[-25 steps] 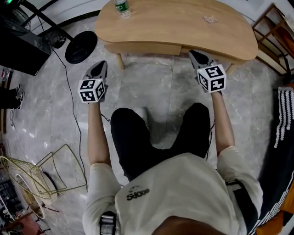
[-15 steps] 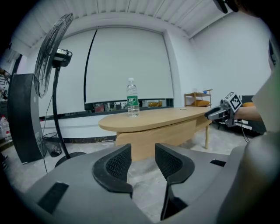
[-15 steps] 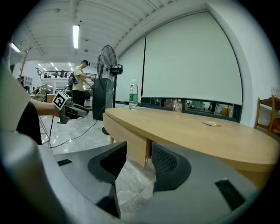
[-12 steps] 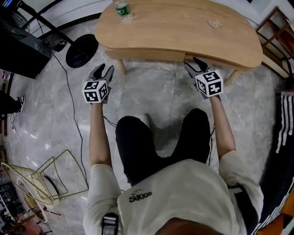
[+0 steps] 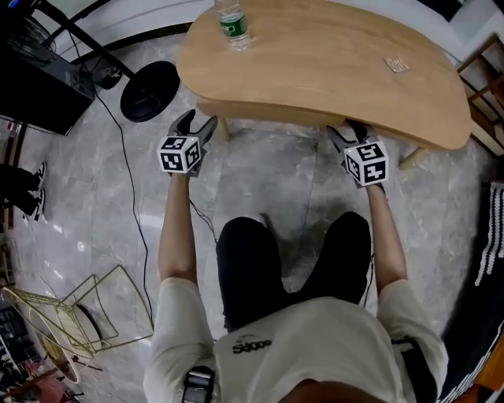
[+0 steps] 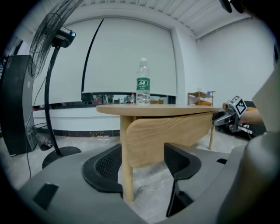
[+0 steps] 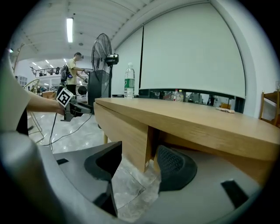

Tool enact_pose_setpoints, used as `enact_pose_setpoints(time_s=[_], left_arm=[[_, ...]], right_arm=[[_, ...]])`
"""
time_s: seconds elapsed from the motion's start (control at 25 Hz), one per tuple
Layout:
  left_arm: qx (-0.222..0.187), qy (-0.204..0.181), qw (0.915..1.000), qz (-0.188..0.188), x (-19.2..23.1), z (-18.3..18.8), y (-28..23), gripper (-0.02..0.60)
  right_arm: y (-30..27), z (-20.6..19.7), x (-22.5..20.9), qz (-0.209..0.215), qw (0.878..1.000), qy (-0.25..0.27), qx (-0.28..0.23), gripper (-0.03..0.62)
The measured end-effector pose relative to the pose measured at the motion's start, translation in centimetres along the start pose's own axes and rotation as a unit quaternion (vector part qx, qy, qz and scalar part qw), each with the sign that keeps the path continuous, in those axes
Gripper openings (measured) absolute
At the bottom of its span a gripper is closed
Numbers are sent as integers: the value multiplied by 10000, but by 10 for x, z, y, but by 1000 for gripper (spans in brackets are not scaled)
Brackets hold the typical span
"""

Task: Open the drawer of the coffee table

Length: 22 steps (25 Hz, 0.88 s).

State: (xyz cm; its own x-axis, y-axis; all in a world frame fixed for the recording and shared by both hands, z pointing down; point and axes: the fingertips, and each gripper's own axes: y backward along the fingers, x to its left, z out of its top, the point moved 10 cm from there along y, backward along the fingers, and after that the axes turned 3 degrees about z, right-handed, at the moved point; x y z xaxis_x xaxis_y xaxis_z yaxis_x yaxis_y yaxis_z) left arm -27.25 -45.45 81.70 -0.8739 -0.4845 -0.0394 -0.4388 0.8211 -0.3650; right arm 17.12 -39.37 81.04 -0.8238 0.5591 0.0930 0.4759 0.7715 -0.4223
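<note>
The wooden coffee table (image 5: 315,55) fills the top of the head view. Its drawer front (image 6: 170,133) is a rounded panel under the top, also seen from the right gripper view as the drawer front (image 7: 122,124). My left gripper (image 5: 198,122) is at the drawer's left end by a table leg (image 6: 127,166). The left gripper (image 6: 142,164) has its jaws opening, standing either side of that end without touching. My right gripper (image 5: 348,132) sits under the table edge. The right gripper (image 7: 140,166) is opening too, its jaws straddling the drawer's right end.
A water bottle (image 5: 232,22) stands on the table's far left; a small flat object (image 5: 396,64) lies at its right. A fan base (image 5: 150,90), cables and a black box (image 5: 39,75) are left. A wire chair (image 5: 63,307) is lower left, a wooden rack (image 5: 488,79) right.
Both grippers have moved forward and down to the table's front edge. Their jaws, shut a second ago, now stand wide apart.
</note>
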Motion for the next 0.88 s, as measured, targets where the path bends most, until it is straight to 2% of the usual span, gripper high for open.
enact_pose_setpoints(time_s=[0.16, 0.32, 0.4, 0.44, 0.56, 0.88], left_arm=[[-58, -113, 9998, -169, 10, 7, -20, 311], [-138, -111, 9995, -260, 11, 8, -22, 297], [-209, 5, 9994, -288, 11, 6, -20, 275], [-238, 80, 9992, -299, 10, 5, -20, 275], [-254, 216, 9989, -320, 9, 4, -20, 268], [-112, 252, 9992, -299, 7, 1, -5, 262]], right_arm=[[-8, -1, 5, -65, 9997, 214, -20, 230], [-14, 1, 8, -144, 9998, 142, -56, 230], [-14, 0, 7, -324, 9993, 110, -153, 166], [-13, -1, 6, -364, 9992, 83, -171, 166], [-12, -1, 4, -345, 9994, -2, -69, 162], [-2, -2, 14, -219, 9997, -124, 38, 152]])
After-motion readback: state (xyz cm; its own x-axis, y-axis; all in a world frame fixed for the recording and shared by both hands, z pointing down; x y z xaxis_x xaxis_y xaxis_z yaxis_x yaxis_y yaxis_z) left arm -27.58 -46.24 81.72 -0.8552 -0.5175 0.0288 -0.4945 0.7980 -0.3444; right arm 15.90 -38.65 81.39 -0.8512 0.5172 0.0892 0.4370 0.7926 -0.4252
